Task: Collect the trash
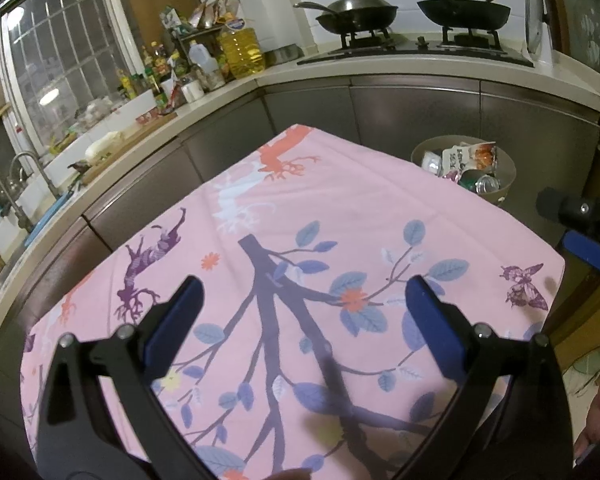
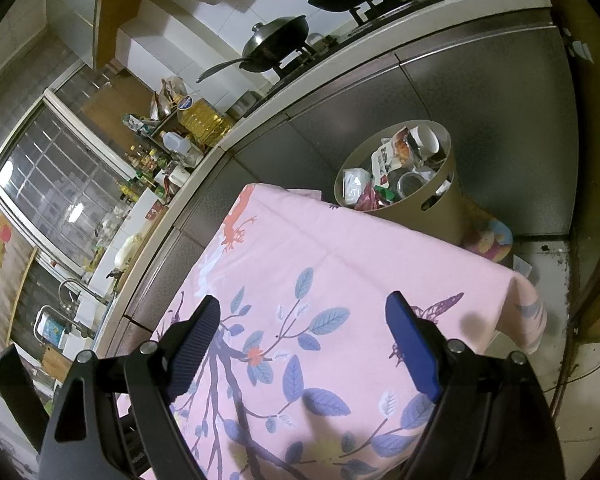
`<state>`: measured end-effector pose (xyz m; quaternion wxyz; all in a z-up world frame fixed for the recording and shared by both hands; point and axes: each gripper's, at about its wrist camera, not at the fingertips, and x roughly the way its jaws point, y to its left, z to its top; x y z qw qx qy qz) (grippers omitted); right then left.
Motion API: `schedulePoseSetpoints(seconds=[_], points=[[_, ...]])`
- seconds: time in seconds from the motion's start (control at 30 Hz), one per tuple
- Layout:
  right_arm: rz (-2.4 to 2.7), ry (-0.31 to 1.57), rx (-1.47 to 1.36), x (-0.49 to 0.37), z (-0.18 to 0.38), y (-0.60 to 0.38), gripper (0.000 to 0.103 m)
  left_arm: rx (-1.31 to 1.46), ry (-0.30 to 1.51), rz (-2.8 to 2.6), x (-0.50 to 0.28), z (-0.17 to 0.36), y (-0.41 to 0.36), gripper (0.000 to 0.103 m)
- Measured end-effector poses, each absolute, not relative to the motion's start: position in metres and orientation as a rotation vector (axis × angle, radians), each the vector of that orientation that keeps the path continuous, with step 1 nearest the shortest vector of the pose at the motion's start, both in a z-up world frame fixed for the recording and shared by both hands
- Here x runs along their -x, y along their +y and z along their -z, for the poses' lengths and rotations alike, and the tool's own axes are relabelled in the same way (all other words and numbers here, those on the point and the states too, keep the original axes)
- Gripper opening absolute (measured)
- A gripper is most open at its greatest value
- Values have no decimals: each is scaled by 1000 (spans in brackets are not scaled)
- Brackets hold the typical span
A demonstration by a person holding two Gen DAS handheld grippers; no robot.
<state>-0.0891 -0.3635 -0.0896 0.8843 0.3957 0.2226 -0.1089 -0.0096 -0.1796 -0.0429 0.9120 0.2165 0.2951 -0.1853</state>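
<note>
So the pink floral tablecloth is taking up most of both views, and nothing loose is lying on it that I can spot. The trash is all sitting in the round beige bin just past the table's far right corner, down by the grey cabinets. It's standing upright, long axis vertical, mouth pointing straight up, stuffed with wrappers, a crushed can and a white cup, some of it poking above the rim. That's the risk I'm seeing: anything else dropped in is probably going to bounce off the heap, and a bump from an arm could tip it. The left gripper is hanging over the cloth with jaws spread wide, holding nothing. The right gripper is doing the same, wide open and empty.
</note>
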Motion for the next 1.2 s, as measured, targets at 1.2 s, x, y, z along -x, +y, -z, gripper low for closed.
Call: schedulePoseSetpoints(seconds=[1.2], points=[[225, 472, -792, 90, 85, -380, 82, -343, 678, 448, 1, 38, -171, 97]])
